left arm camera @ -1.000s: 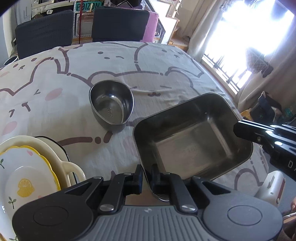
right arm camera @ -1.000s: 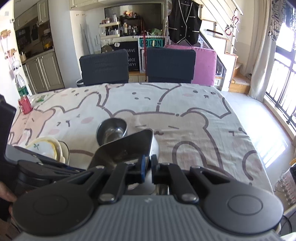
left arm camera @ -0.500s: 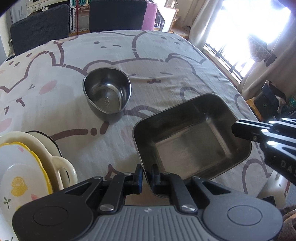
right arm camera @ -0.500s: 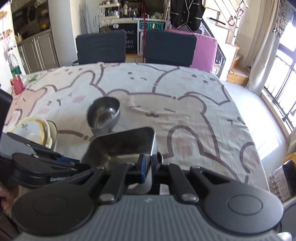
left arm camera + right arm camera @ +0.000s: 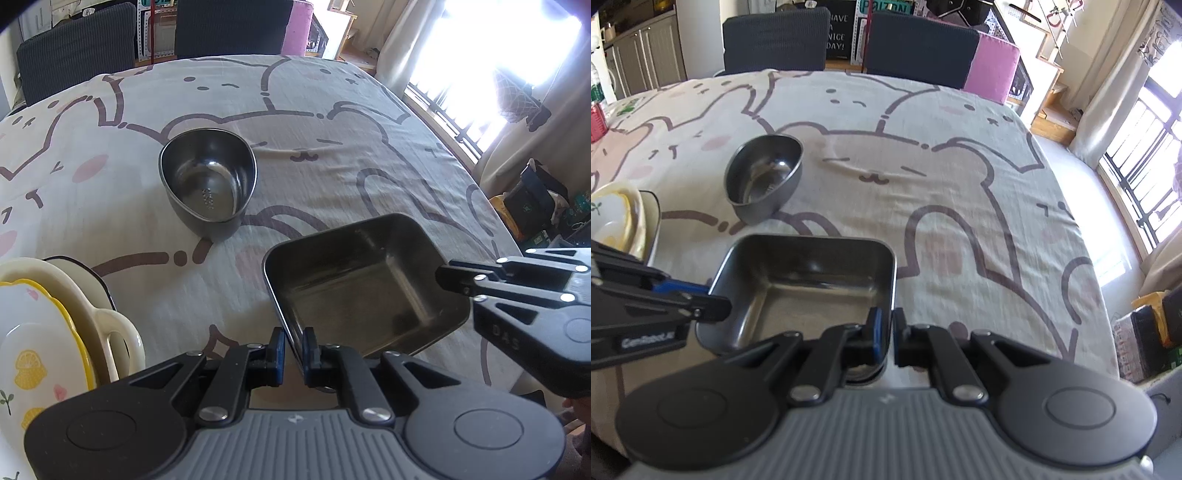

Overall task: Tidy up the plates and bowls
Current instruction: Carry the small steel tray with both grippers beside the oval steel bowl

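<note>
While both pairs of jaws stand nearly together, each is clamped on the thin rim of the same square steel tray (image 5: pixel 364 291): the left gripper (image 5: pixel 293 350) pinches the wall at one near corner, and the right gripper (image 5: pixel 886 334) pinches the wall on the opposite side, so the tray hangs between the two hands. It sits low over the bear-print tablecloth (image 5: pixel 314 122), close to the near edge of the table; whether its base already touches the cloth I cannot tell. Just beyond it, apart from it, stands the oval steel bowl (image 5: pixel 208 179), empty and on its own. Off to the left, the ceramic pieces are already nested: a lemon-print plate (image 5: pixel 33 354) lies in a cream dish with a handle (image 5: pixel 110 332), with a dark rim showing beneath. By my reckoning the crockery stack is done and the two steel pieces are what remains; the tray has yet to be set down and let go, and the bowl looks untouched, perhaps meant to go into the tray.
</note>
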`<move>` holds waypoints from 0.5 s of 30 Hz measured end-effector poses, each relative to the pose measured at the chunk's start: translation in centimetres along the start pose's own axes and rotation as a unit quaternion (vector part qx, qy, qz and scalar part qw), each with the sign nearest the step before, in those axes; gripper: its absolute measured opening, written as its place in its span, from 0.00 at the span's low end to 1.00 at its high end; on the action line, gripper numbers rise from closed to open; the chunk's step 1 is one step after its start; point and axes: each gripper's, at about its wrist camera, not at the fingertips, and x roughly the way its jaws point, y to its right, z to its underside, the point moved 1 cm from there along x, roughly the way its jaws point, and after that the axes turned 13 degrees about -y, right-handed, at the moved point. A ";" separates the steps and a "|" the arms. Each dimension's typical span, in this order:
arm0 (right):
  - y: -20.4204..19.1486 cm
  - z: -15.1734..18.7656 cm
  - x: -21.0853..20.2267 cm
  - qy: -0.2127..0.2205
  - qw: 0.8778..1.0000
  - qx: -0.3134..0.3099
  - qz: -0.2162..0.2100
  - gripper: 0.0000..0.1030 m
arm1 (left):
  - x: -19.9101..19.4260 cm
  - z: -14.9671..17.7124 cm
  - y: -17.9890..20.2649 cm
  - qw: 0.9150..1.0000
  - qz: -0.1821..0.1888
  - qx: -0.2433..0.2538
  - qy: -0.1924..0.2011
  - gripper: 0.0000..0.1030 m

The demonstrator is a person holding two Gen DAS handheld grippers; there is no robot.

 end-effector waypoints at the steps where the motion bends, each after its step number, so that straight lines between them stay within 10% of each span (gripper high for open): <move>1: 0.1 -0.1 0.3 -0.005 1.000 0.001 -0.001 0.07 | 0.0 0.0 0.0 1.000 0.001 0.000 0.000 0.10; 15: 1.2 -0.9 2.3 -0.036 0.999 0.029 -0.020 0.07 | 0.0 -0.2 -0.2 1.000 0.015 -0.004 0.000 0.11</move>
